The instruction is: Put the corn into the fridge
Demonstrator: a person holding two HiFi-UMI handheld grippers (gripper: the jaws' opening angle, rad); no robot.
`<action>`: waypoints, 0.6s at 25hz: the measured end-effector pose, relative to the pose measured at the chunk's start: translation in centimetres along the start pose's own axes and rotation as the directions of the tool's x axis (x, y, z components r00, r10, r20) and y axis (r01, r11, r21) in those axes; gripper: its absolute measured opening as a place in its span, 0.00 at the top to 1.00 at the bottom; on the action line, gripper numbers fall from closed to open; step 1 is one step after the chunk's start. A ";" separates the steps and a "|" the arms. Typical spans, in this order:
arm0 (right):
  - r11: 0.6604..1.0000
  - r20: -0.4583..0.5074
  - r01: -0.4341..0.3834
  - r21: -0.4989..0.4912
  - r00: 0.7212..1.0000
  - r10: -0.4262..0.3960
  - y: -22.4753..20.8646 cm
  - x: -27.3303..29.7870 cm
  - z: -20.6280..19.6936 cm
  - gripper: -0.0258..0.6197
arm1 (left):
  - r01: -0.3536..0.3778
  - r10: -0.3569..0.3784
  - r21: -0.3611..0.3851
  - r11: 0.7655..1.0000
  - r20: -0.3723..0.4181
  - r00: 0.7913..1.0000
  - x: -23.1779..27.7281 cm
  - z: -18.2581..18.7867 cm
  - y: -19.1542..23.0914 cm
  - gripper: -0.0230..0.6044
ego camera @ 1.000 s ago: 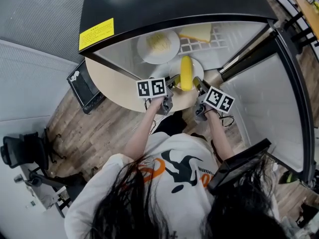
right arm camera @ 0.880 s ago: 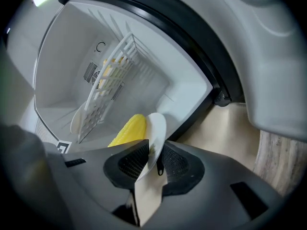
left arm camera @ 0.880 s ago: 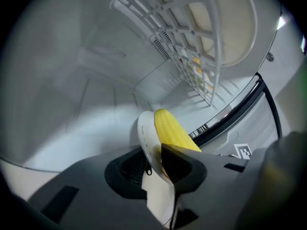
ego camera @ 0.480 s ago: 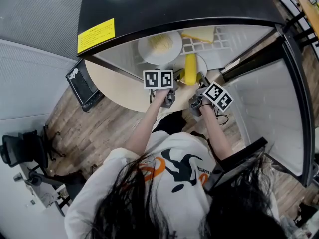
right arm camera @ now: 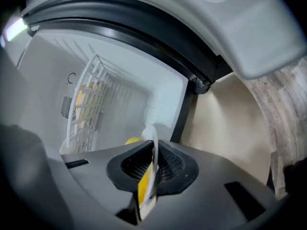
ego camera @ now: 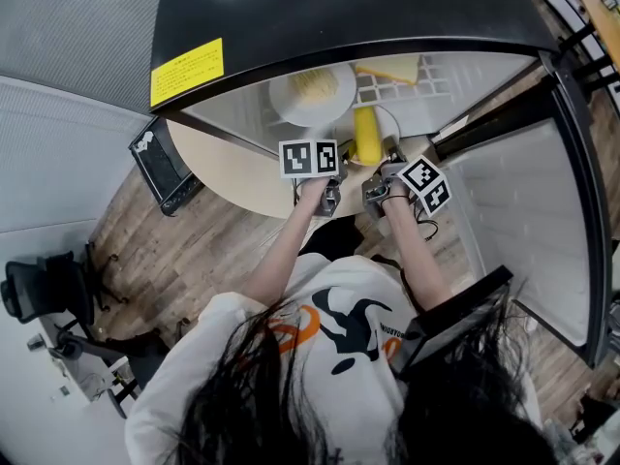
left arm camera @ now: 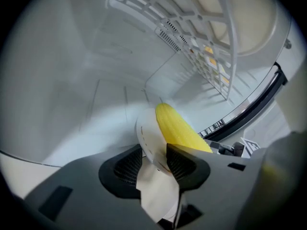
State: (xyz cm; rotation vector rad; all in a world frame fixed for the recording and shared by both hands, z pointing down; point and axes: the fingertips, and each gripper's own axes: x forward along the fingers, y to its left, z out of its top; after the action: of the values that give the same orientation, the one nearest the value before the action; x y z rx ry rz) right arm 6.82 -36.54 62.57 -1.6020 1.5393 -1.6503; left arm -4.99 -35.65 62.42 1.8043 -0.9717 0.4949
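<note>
A yellow corn cob [ego camera: 366, 134] lies on a small white plate [ego camera: 388, 124] at the front of the open fridge's lower shelf. In the left gripper view the corn [left arm camera: 180, 128] rests on the plate [left arm camera: 146, 138]. The plate's rim passes between the jaws of my left gripper [left arm camera: 154, 163]. Those jaws are opening, with a gap beside the left pad. My right gripper [right arm camera: 153, 164] is shut on the plate's other rim [right arm camera: 152, 143], with a bit of corn [right arm camera: 132, 141] showing behind. In the head view the left gripper [ego camera: 336, 170] and the right gripper [ego camera: 384, 172] flank the plate.
Deeper in the fridge sit a white plate of pale food [ego camera: 312, 87] and a sandwich [ego camera: 387, 69] on a white wire shelf [left arm camera: 201, 37]. The fridge door [ego camera: 523, 192] stands open at the right. A round beige table [ego camera: 232, 168] and a black device [ego camera: 160, 172] are on the left.
The plate with the corn has slid farther into the fridge. The left jaws have spread apart off the rim. The right gripper has rolled and closed tight on its rim.
</note>
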 end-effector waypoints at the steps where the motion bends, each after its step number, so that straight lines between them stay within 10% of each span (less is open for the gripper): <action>1: 1.000 0.011 -0.007 -0.014 1.000 0.007 0.2 0.0 0.3 0.91 | 0.004 -0.004 -0.008 1.000 -0.023 1.000 -0.1 -0.3 0.0 0.72; 15: 0.983 0.117 -0.018 -0.182 0.992 0.040 1.7 1.1 2.5 0.91 | 0.140 -0.144 -0.123 0.983 -0.030 0.989 -0.6 -4.4 -0.6 0.66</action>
State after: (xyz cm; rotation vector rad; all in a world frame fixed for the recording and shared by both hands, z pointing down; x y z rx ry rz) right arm 7.95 -39.13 61.00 -1.7273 1.6823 -1.4054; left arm -4.42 -31.35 63.54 1.7343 -0.8220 0.3729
